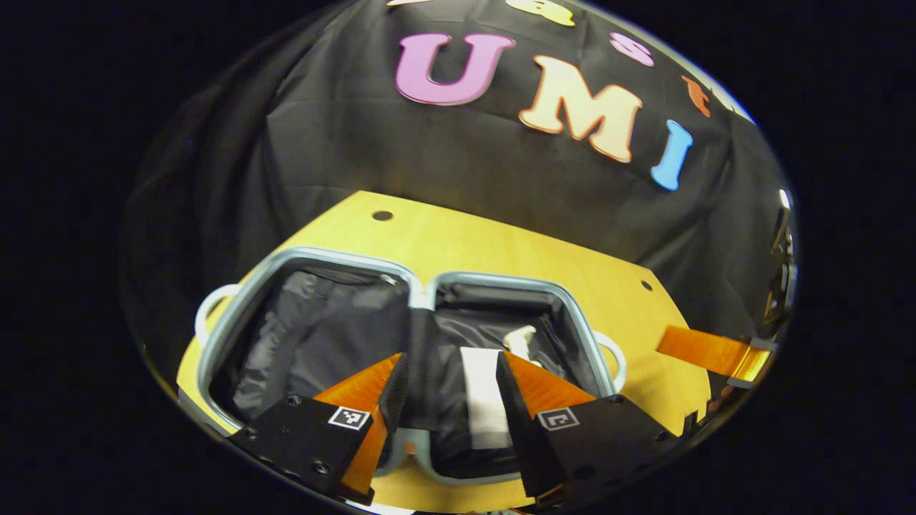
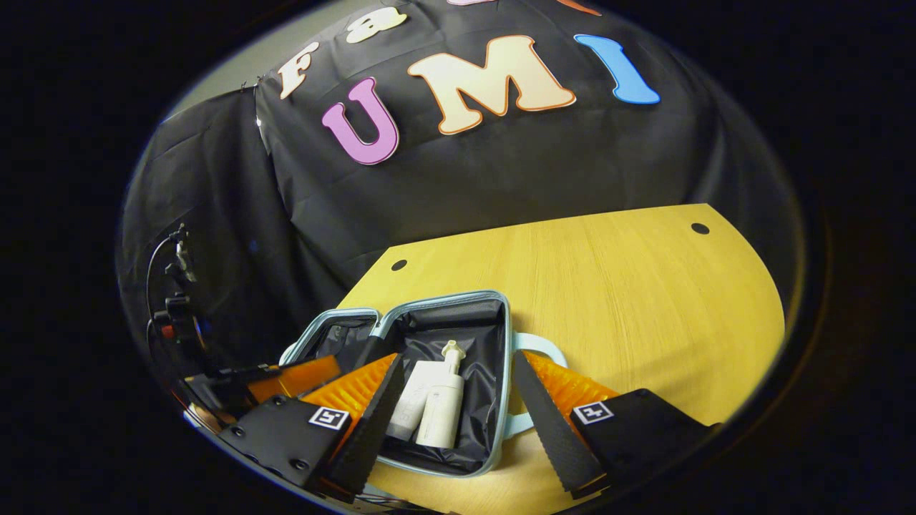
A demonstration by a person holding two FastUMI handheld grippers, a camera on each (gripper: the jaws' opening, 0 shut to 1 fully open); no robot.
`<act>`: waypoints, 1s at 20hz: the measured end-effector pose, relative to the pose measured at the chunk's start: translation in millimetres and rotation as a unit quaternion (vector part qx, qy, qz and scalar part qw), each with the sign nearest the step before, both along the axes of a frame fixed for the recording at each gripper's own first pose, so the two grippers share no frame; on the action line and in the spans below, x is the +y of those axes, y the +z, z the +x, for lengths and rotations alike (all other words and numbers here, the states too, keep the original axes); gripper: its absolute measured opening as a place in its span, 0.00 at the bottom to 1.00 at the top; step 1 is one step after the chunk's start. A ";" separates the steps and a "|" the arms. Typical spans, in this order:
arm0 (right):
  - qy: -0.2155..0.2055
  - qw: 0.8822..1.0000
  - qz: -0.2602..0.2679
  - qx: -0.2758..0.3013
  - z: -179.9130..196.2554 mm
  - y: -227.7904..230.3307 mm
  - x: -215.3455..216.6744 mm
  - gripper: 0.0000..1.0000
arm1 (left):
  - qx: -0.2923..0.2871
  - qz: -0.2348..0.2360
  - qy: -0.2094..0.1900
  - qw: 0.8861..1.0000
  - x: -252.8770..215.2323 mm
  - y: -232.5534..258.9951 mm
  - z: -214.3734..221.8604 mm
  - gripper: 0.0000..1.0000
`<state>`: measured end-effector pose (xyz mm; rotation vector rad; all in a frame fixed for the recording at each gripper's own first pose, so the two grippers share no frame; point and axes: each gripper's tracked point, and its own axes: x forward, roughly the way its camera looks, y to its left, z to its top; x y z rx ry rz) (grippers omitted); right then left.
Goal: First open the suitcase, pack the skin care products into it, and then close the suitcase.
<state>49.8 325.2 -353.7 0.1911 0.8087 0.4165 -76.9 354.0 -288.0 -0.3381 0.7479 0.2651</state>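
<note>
— Suitcase [image 1: 422, 300] status?

— Open, lying flat on the wooden surface [image 1: 501, 250], both halves side by side with dark lining up and a pale blue rim around each. A pale handle loop sticks out at each outer end.

— Where are the skin care products?

— In the right half as the left gripper view shows it. In the right gripper view, two white items lie there touching each other: a tube [image 2: 413, 400] on the left and a pump bottle [image 2: 444, 400] on the right, its pump head pointing to the far side. In the left gripper view the same pair shows as a white shape between the fingers, with the pump head just beyond it.

— Left half?

— Lining, as far as I can see; its near part is hidden behind a finger.

— Left gripper [image 1: 451, 393]?

— Fingers spread wide, nothing between them. It hangs above the near edge of the suitcase, about over the hinge line.

— Right gripper [image 2: 458, 422]?

— Also wide apart, holding nothing. It hovers at the near side of the half with the products; the tube and bottle appear between its fingers, but lie below, in the case.

— Do the grippers see each other?

— Yes. The right one shows at the right edge of the left gripper view, the left one at the lower left of the right gripper view.
</note>
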 end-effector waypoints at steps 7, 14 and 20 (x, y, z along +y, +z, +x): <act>-0.007 1.000 -0.023 -0.011 -4.6 5.6 -14.7 0.97 | 0.029 0.069 0.095 0.993 161.0 3.8 -42.4 0.70; -0.019 0.998 -0.058 -0.006 -12.7 -3.2 -26.2 0.94 | 0.105 0.103 0.121 0.982 266.4 -37.9 -78.5 0.70; -0.028 0.997 -0.072 0.008 -17.6 -9.0 -27.0 0.94 | 0.174 0.050 0.097 0.979 277.7 -94.8 -105.9 0.70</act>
